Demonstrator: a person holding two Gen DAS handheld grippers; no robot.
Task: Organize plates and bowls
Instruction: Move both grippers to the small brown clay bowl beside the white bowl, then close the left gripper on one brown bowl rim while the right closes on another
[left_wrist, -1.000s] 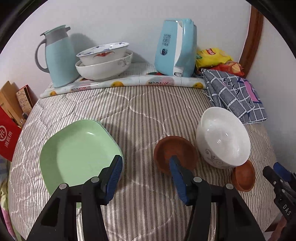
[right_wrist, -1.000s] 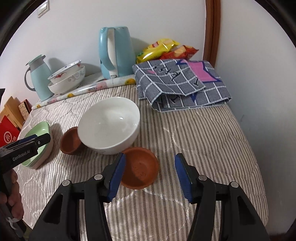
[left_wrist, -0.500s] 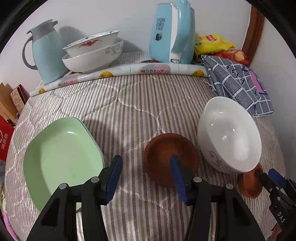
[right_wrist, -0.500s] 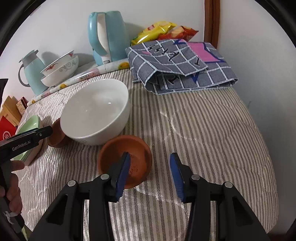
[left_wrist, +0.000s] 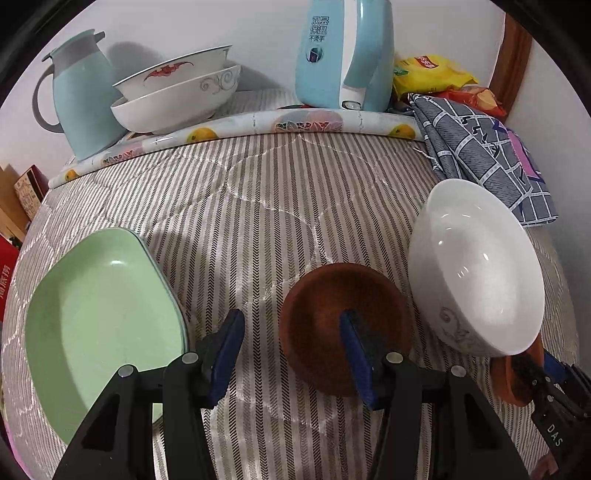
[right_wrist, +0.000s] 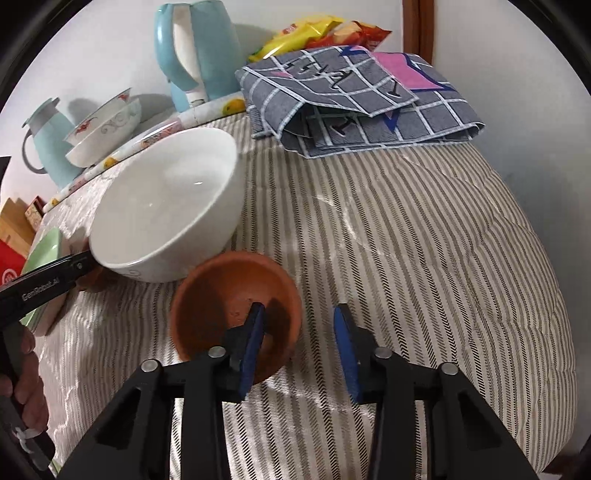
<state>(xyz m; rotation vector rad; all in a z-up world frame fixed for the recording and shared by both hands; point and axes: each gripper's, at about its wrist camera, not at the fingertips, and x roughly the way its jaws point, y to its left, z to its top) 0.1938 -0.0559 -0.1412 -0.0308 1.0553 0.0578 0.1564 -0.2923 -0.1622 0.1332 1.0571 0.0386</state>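
My left claw (left_wrist: 291, 354) is spread wide over the dark brown bowl (left_wrist: 345, 325): its right finger dips inside the bowl near the rim while the left finger stands outside on the striped cloth (left_wrist: 258, 206), so nothing is pinched. My right claw (right_wrist: 299, 339) is likewise open, left finger down inside the orange-brown bowl (right_wrist: 229, 291), right finger out over bare cloth.

Only the left view shows the green plate (left_wrist: 96, 321) whole, lying just left of my left finger; from the right it is a sliver behind the left gripper's black body. The orange-brown bowl is plain from the right, but from the left it is only a crescent peeking under the white bowl (left_wrist: 476, 273), with my right claw's tip beside it.

The white bowl sits between the two brown ones, touching or nearly touching each, and blocks any straight path between them. Further back stand two stacked patterned bowls (left_wrist: 177, 96), a pale blue jug (left_wrist: 81, 96) and a blue kettle (left_wrist: 340, 55) behind a rolled fruit-print mat (left_wrist: 236, 125); a folded checked cloth (right_wrist: 354, 96) and snack bags (right_wrist: 314, 33) lie at the far right.

Open striped cloth lies right of my right claw, up to the table's rounded edge by the wall, and also in the middle beyond the dark brown bowl.
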